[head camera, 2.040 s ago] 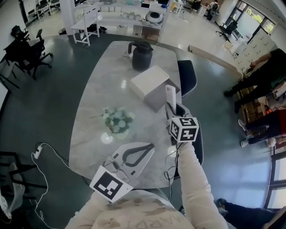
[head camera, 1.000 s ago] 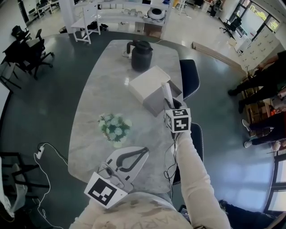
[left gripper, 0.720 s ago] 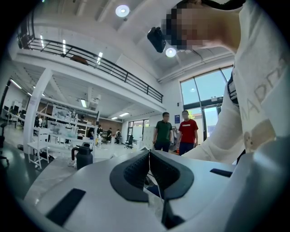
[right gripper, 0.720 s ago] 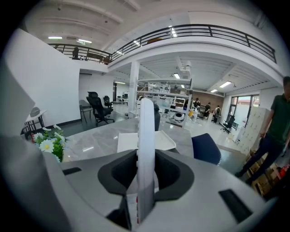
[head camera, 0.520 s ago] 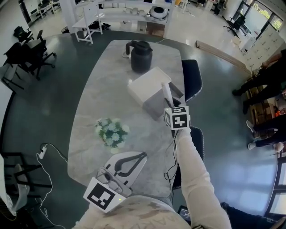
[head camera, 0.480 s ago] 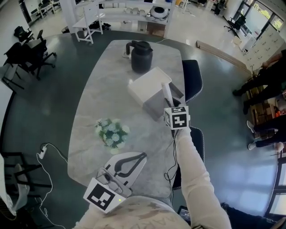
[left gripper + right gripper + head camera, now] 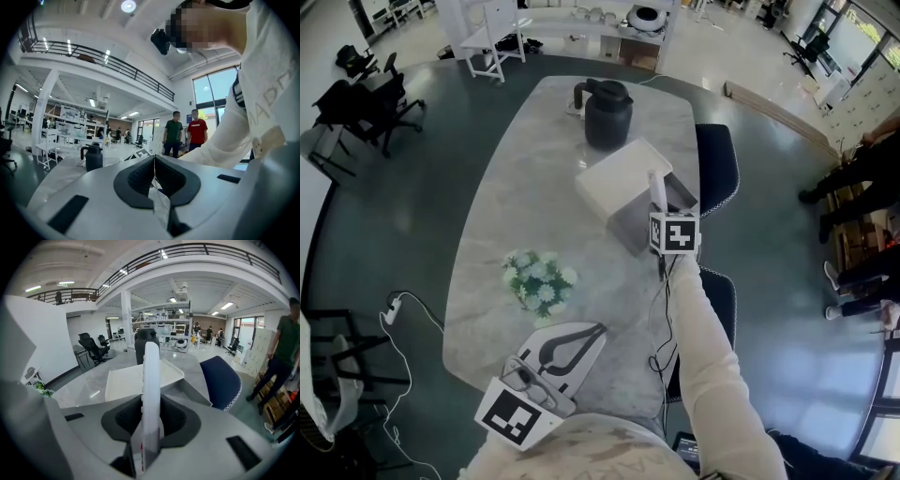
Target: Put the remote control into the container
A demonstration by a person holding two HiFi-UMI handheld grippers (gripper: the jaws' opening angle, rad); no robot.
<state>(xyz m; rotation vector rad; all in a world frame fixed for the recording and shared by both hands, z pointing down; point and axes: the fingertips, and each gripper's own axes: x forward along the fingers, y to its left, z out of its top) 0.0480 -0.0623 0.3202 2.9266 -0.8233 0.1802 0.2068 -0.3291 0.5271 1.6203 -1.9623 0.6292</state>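
right gripper [image 7: 151, 414]: pinching the remote [image 7: 151, 373] at its near end, 1 pad on each wide face, remote seen edge-on; centre of the right gripper view.
left gripper [image 7: 154, 161]: jaws pressed together, nothing between them; sits low at lower left of the head view, idle by the look of it.
remote place: in the air in the right gripper, centre right of the head view, not yet in the container.
remote long axis: runs straight out from the jaws, toward the top of the head view, far tip leading.
container [image 7: 628, 225]: grey box, open, just ahead of and below the remote tip; its white lid [image 7: 614, 173] is tipped back to the left of the opening.
key relation: remote tip shows over the line where lid meets opening; likely needs a nudge toward frame right and down to clear the lid. Height above the box cannot be told.
nearer hand: right, at the container; left is well apart from it.
table [image 7: 516, 197]: pale marble, oval.
jug [image 7: 607, 114]: dark, upper centre, just beyond the container, hidden partly behind the remote in the right gripper view.
flowers [image 7: 539, 279]: left of centre, apart from the box.
chair [image 7: 719, 169]: blue, tucked at the table's right edge.
writing: square black-and-white markers on both cubes, no words; tiny red marks at the remote's gripped end, too small to read; pale letters on the person's top, cut off, unreadable. No brand seen.
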